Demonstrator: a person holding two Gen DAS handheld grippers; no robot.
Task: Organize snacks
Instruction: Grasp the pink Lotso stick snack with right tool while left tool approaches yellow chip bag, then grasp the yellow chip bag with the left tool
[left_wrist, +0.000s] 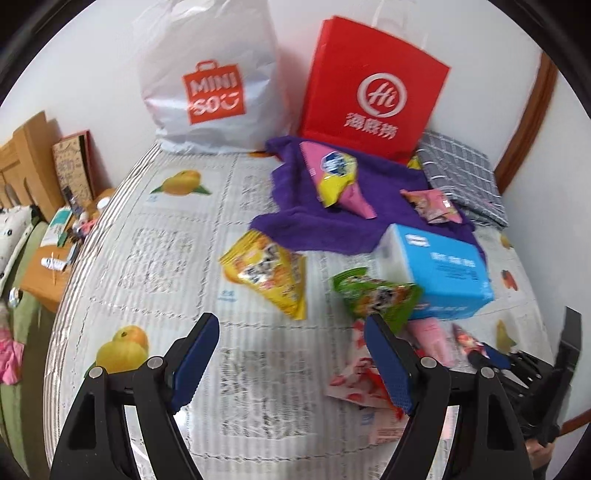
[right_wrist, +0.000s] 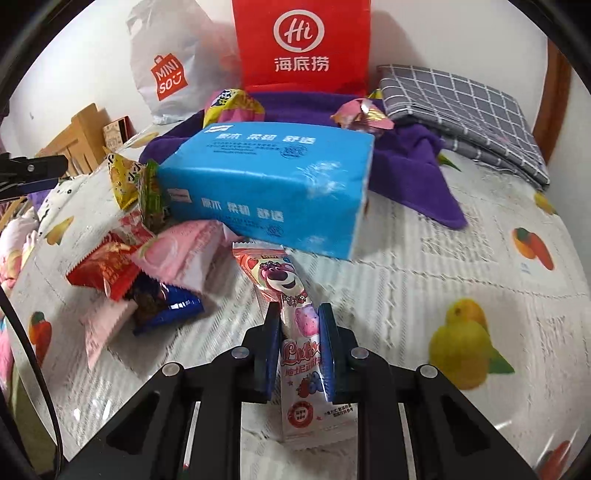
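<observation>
in the left wrist view the left gripper (left_wrist: 291, 354) hangs with fingers apart and empty over the fruit-printed bed cover (left_wrist: 155, 258), the yellow crinkly snack bag (left_wrist: 269, 273) just ahead; a hasty close could crush it. in the right wrist view the right gripper (right_wrist: 299, 332) has its fingers clamped on the long pink bear-printed snack sachet (right_wrist: 291, 314) mid-bed, in front of the blue tissue pack (right_wrist: 269, 181); the slick wrapper could slip or sag when lifted.

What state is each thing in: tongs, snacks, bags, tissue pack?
Left tongs: open, holding nothing.
Right tongs: shut on the pink bear snack stick.
Red paper bag: upright against the wall.
White Miniso bag: upright against the wall.
Blue tissue pack: lying flat, sealed.
Yellow snack packet: lying loose, unopened.
</observation>
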